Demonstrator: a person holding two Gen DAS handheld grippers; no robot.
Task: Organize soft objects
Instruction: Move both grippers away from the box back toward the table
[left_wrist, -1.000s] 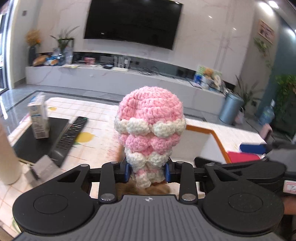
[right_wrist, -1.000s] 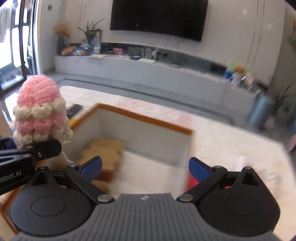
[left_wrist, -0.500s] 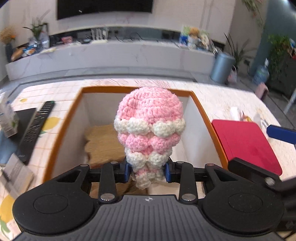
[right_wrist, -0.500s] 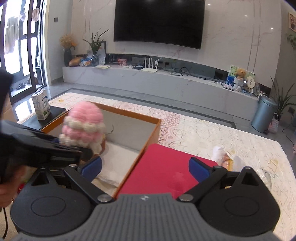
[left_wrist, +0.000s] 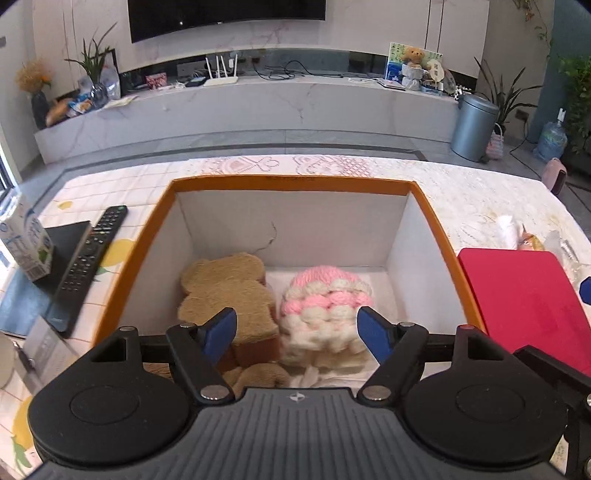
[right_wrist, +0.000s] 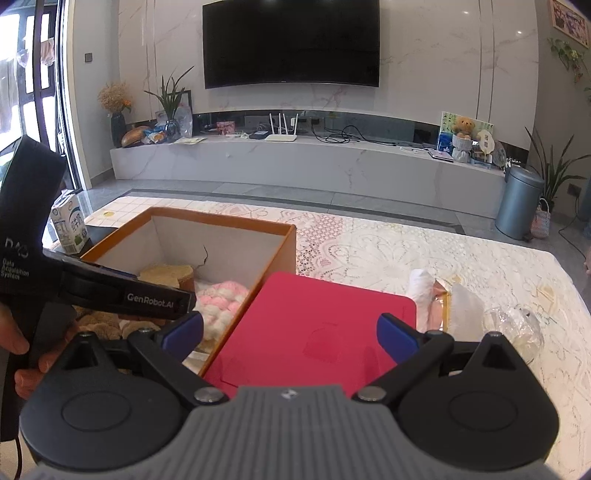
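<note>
The left gripper (left_wrist: 297, 328) has let go, jaws opening wide; the pink crochet toy (left_wrist: 325, 306) it was pinching now lies in the orange box (left_wrist: 291, 181), beside the tan plush (left_wrist: 229, 291). Only the right view shows the right gripper (right_wrist: 290, 330) spread, empty, over the red lid (right_wrist: 314, 328).

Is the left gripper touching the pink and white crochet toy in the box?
Apart. In the left wrist view, the opening left gripper hangs above the crochet toy, which lies in the box.
</note>
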